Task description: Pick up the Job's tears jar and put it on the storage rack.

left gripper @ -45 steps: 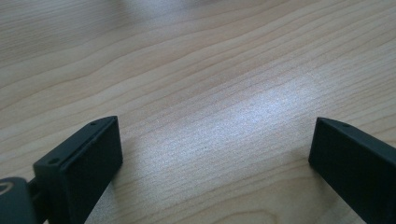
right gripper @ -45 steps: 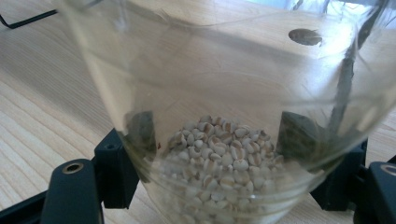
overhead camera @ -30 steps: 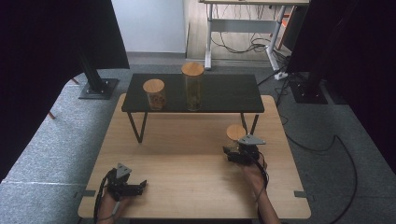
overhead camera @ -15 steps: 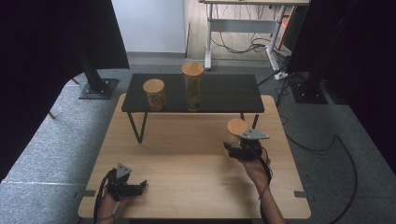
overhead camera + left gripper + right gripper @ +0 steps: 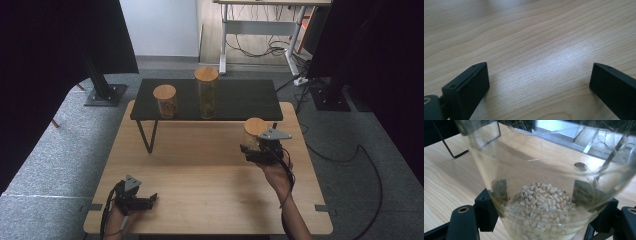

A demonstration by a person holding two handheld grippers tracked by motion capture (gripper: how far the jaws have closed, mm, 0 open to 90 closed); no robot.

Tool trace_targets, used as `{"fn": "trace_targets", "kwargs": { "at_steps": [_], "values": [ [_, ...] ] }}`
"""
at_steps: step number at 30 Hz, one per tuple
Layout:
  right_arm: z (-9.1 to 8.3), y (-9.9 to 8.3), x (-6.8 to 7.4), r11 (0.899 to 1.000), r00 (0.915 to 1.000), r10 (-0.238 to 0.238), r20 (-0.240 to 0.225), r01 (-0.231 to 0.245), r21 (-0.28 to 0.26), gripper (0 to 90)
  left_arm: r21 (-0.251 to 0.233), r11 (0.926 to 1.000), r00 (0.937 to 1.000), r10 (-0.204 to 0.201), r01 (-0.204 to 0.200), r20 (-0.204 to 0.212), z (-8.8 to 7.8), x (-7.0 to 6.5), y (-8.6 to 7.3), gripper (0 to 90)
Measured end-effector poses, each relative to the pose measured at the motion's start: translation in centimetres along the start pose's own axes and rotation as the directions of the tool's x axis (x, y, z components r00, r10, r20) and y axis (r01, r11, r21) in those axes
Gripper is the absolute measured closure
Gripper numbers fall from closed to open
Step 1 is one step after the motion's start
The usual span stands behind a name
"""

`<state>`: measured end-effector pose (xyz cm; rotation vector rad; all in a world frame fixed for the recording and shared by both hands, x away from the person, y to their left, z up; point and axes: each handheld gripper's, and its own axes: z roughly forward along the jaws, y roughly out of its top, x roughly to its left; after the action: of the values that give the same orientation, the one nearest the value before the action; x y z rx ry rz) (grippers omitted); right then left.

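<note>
Glass jar [image 5: 544,202] with a round wooden lid [image 5: 255,126], holding a low layer of pale, rounded grains [image 5: 544,197] at its bottom; clear wall, upright in the high view, held above the right half of the wooden table [image 5: 200,165], near its right edge and just in front of the black shelf [image 5: 240,97]. Right gripper [image 5: 252,149]: jaws clamped on the jar's lower wall from both sides, black pads pressed flat against the glass as the right gripper view shows; grey three-cornered plate [image 5: 273,134] on top, cable [image 5: 287,170] trailing back over the person's right hand [image 5: 275,172], whose forearm comes in from the table's front edge. Black shelf: a low dark board on thin wire legs [image 5: 145,135], standing along the table's far edge. On it, a short jar [image 5: 165,100] with a wooden lid and darker contents toward the shelf's left end, and a tall jar [image 5: 206,92] with a wooden lid near the shelf's middle; the two stand apart, both upright. Left gripper [image 5: 150,199]: resting at the table's front left corner in the person's left hand [image 5: 117,215], jaws wide apart with bare wood grain between them in the left gripper view, nothing held. Surroundings: grey carpet [image 5: 60,150] around the table, a black stand base [image 5: 105,95] beyond the far left corner, a desk frame with cables [image 5: 260,47] farther back.
</note>
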<state>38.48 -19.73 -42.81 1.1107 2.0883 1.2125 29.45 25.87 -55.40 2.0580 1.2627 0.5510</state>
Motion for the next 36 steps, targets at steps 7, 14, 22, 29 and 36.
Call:
{"fn": "trace_targets", "kwargs": {
  "at_steps": [7,14,22,29,36],
  "values": [
    [-0.4,1.5,0.1,1.0,1.0,0.001,-0.007,0.0,0.012,25.2,0.003,1.0,1.0,0.003,-0.003,0.001,0.0,0.0,0.0,2.2],
    [-0.8,3.2,0.3,1.0,0.9999,-0.002,-0.015,0.002,0.023,25.2,0.001,1.0,1.0,0.002,-0.002,0.003,0.0,0.0,0.0,2.2],
    [-1.5,4.6,0.4,1.0,1.0,0.0,0.003,0.0,0.031,25.2,0.002,1.0,1.0,0.006,-0.006,0.005,0.0,0.0,0.0,2.2],
    [-1.9,5.9,0.3,1.0,0.9999,0.011,0.004,-0.011,0.027,25.2,0.002,1.0,0.9999,0.008,-0.008,0.007,0.0,0.0,0.0,2.2],
    [-2.3,7.3,0.2,1.0,0.9998,0.019,0.006,-0.019,0.016,25.2,0.004,1.0,0.9999,0.008,-0.008,0.009,0.0,0.0,0.0,2.2]
  ]
}}
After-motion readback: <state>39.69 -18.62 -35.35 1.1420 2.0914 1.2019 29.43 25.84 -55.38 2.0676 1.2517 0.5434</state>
